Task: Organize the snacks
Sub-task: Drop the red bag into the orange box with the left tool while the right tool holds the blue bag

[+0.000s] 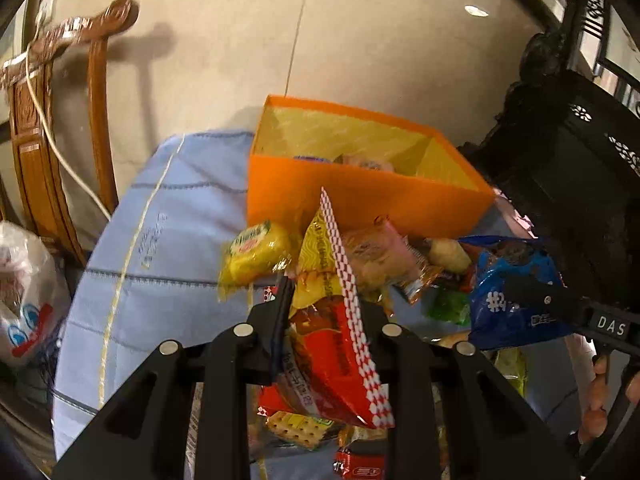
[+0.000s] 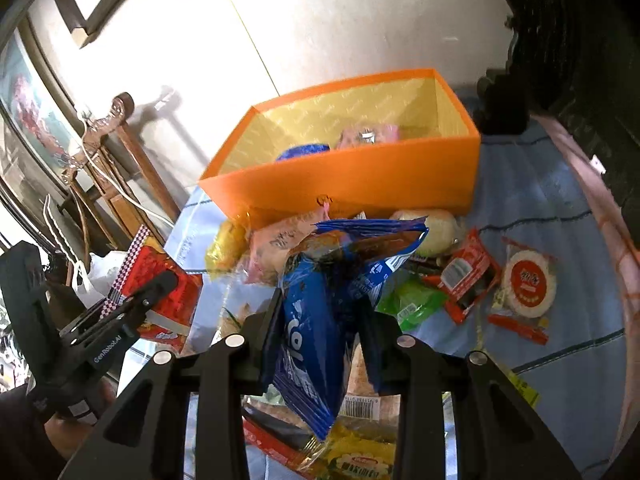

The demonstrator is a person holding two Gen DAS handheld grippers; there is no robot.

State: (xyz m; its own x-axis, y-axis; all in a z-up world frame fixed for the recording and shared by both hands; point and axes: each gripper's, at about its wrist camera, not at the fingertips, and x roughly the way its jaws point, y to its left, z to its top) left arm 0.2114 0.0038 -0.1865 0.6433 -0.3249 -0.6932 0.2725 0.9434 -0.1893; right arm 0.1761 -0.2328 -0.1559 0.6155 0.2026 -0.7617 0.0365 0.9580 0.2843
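An orange box (image 1: 360,196) with a yellow lining stands on the blue cloth and holds a few snacks; it also shows in the right wrist view (image 2: 360,188). My left gripper (image 1: 326,300) is shut on a red snack packet with a checked edge (image 1: 336,356), held above the snack pile in front of the box. My right gripper (image 2: 320,308) is shut on a blue snack bag (image 2: 316,332), also held above the pile. The blue bag (image 1: 516,292) and the red packet (image 2: 156,288) each show in the other view.
Loose snacks lie on the blue cloth (image 1: 168,248): a yellow pack (image 1: 256,252), a pink pack (image 1: 380,256), a green pack (image 2: 412,304), a red wrapper (image 2: 468,276) and a round white pack (image 2: 528,284). A wooden chair (image 1: 52,128) stands left; dark carved furniture (image 1: 568,168) stands right.
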